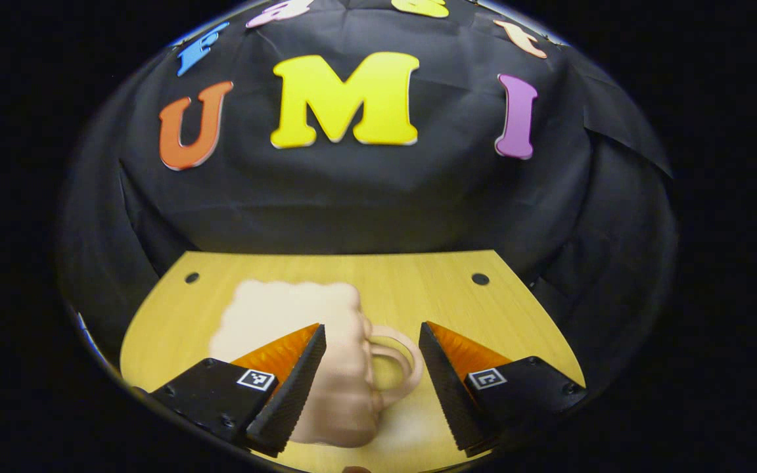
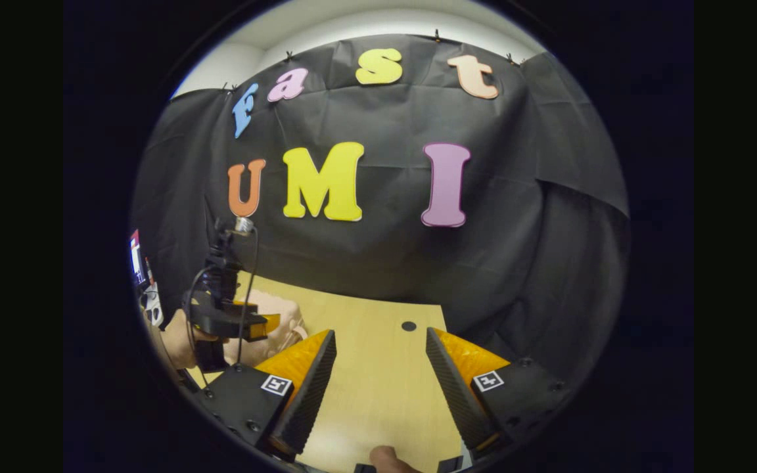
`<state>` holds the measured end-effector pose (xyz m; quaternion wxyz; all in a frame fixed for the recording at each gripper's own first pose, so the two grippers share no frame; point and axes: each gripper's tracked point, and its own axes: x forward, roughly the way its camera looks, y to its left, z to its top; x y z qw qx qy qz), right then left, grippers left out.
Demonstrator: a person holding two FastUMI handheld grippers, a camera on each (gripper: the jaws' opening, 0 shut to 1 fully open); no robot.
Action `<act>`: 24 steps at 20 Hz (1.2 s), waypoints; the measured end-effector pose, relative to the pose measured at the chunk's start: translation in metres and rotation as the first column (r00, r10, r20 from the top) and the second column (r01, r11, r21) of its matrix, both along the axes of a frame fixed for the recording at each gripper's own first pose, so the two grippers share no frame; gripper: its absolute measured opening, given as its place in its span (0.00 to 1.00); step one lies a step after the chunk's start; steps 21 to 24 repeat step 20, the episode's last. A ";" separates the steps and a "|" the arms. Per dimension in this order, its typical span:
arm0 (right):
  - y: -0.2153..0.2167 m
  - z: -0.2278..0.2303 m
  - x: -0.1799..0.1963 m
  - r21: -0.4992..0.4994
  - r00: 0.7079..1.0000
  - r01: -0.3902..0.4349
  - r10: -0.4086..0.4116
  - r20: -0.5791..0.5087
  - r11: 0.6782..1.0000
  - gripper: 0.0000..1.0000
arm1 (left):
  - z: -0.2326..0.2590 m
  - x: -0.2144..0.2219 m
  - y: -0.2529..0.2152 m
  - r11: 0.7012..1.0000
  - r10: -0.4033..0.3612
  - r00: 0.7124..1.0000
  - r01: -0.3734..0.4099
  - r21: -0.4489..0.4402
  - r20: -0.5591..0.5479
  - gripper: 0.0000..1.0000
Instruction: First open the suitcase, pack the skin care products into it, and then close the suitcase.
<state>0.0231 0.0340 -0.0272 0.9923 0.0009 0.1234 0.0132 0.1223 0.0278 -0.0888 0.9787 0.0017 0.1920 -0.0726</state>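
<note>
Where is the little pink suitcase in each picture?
Left gripper view: the pink suitcase lies on the wooden table, low in the middle, between the left gripper's open fingers, handle toward the right.
Right gripper view: it sits low on the left, partly behind the left gripper.
Shared landmark: the round hole in the table.

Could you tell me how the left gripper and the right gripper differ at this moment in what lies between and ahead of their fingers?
The left gripper has the pale pink suitcase right ahead, its handle lying between the fingers; the right gripper has only bare wooden table between its fingers. The left gripper sits close over the suitcase, while the right gripper stands off to its side. Both are open, holding nothing.
</note>
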 end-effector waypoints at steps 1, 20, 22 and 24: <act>0.005 0.008 0.005 -0.013 1.000 0.015 -0.015 0.023 1.000 0.81 | 0.019 -0.002 0.014 0.999 0.026 0.999 -0.027 0.017 0.041 0.93; 0.153 0.076 -0.001 -0.048 0.974 0.071 -0.059 0.218 0.996 0.80 | 0.132 -0.116 0.103 0.999 0.019 0.945 -0.028 0.024 0.326 0.98; 0.153 0.076 -0.001 -0.048 0.974 0.071 -0.059 0.218 0.996 0.80 | 0.132 -0.116 0.103 0.999 0.019 0.945 -0.028 0.024 0.326 0.98; 0.153 0.076 -0.001 -0.048 0.974 0.071 -0.059 0.218 0.996 0.80 | 0.132 -0.116 0.103 0.999 0.019 0.945 -0.028 0.024 0.326 0.98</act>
